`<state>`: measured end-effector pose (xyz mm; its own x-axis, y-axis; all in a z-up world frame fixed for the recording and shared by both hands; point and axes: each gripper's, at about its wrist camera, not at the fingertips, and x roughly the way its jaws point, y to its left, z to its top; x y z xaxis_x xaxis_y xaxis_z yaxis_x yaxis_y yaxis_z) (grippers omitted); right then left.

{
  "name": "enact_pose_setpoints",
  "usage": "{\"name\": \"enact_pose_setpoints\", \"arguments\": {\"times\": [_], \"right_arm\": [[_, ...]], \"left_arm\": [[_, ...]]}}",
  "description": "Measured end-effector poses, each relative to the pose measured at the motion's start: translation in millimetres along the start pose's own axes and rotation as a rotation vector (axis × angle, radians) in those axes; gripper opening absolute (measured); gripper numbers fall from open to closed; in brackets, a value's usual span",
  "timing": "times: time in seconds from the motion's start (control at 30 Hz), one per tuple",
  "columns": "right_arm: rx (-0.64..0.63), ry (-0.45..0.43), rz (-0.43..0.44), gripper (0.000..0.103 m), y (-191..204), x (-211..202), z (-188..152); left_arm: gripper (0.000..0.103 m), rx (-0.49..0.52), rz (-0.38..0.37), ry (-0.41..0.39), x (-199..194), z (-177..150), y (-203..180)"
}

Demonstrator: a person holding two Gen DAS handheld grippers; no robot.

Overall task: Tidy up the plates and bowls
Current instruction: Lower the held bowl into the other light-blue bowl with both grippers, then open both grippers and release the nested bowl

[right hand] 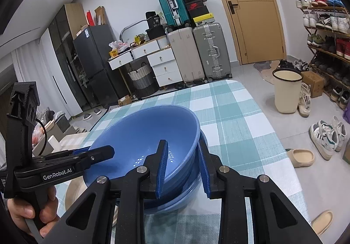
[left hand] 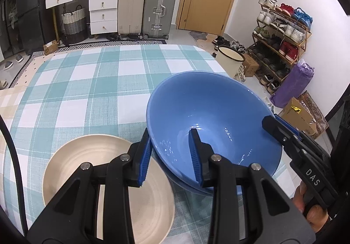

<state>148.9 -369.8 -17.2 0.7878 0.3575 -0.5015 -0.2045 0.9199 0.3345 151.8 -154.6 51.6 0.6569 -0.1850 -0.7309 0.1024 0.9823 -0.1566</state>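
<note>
**Bowl held on two sides above its twin**

The left claw [left hand: 170, 156] and the right claw [right hand: 183, 169] each pinch opposite rims of the blue bowl [left hand: 214, 117], tilted over a second blue bowl [right hand: 175, 202] on the worktop [left hand: 87, 82]. Beside them lies a cream plate [left hand: 87, 156]. Uneven lowering could make the rim slip and knock the lower bowl.
</note>
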Motion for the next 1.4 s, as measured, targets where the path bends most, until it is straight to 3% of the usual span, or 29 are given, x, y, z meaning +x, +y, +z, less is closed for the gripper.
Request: {"name": "enact_pose_setpoints", "arguments": {"times": [0.53, 1.27, 1.4], "right_arm": [[-0.035, 0.031, -0.039, 0.029, 5, 8, -7], [-0.015, 0.059, -0.019, 0.037, 0, 11, -9], [0.027, 0.037, 0.016, 0.053, -6, 6, -7]], "left_arm": [[0.029, 0.058, 0.055, 0.003, 13, -6, -5], [0.03, 0.04, 0.019, 0.072, 26, -8, 5], [0.038, 0.037, 0.005, 0.077, 25, -7, 6]]}}
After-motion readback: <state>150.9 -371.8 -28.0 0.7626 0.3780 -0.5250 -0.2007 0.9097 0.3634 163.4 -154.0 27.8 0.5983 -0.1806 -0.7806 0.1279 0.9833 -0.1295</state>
